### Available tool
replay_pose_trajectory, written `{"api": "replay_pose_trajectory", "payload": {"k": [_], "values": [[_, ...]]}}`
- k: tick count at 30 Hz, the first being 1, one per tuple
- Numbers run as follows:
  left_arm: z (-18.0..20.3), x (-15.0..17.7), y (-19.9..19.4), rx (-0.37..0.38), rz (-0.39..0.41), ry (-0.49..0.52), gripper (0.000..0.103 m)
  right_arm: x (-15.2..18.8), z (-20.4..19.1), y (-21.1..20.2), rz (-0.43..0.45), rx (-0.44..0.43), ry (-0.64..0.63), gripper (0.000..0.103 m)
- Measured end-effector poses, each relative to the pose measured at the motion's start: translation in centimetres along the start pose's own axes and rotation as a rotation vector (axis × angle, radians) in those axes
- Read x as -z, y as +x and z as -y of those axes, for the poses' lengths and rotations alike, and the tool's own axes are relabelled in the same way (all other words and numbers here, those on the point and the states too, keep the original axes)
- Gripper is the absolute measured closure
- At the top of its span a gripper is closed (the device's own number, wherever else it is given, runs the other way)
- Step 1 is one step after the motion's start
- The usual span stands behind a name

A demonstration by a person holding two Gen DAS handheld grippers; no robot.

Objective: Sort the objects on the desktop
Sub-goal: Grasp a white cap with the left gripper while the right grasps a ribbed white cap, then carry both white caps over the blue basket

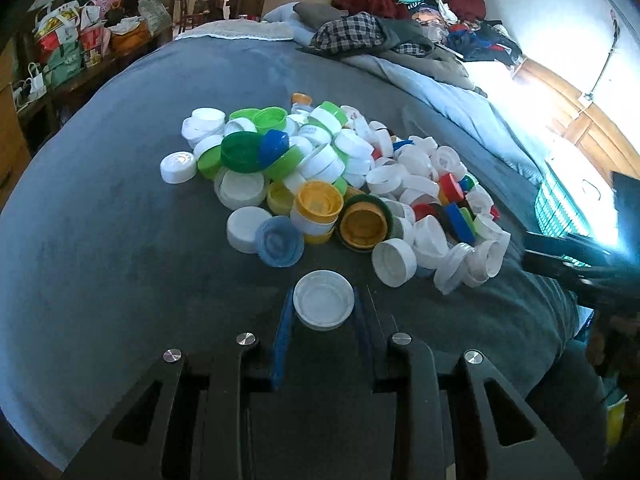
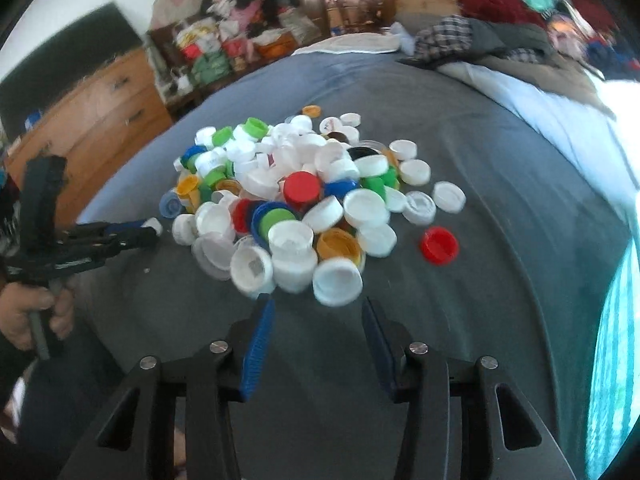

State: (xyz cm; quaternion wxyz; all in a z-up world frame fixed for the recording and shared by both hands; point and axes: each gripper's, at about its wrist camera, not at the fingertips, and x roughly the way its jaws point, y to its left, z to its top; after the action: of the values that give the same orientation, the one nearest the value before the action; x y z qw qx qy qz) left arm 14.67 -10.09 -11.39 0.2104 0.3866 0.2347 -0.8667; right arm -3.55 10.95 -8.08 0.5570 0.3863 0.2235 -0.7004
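Blown-out window glare at right, fisheye-warped edges, slight blur.

The bottle caps (image 1: 320, 184) are seen to be of smooth plastic, most of them matt white, with some in glossy green, blue, red and yellow. A white plastic cap (image 1: 323, 305), ribbed inside, is held between the ridged blue pads (image 1: 282, 340) of the left gripper (image 1: 322, 312). The gripper bodies are made of matt black plastic and are fastened with bright metal pins (image 1: 245, 338). The same ridged blue facing is shown on the fingers (image 2: 258, 356) of the right gripper (image 2: 318, 312). The caps are laid on a grey cloth cover (image 1: 120, 220), soft and matt. Varnished wood is shown on the dresser (image 2: 92, 120)
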Motion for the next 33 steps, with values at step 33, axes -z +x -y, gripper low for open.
{"api": "replay_pose_trajectory", "payload": {"k": [33], "values": [[15.8,-7.4,-6.8,0.114,0.167,0.24,0.078,-2.6,2.1,-13.4,0.17,0.218,0.121,0.068]]}}
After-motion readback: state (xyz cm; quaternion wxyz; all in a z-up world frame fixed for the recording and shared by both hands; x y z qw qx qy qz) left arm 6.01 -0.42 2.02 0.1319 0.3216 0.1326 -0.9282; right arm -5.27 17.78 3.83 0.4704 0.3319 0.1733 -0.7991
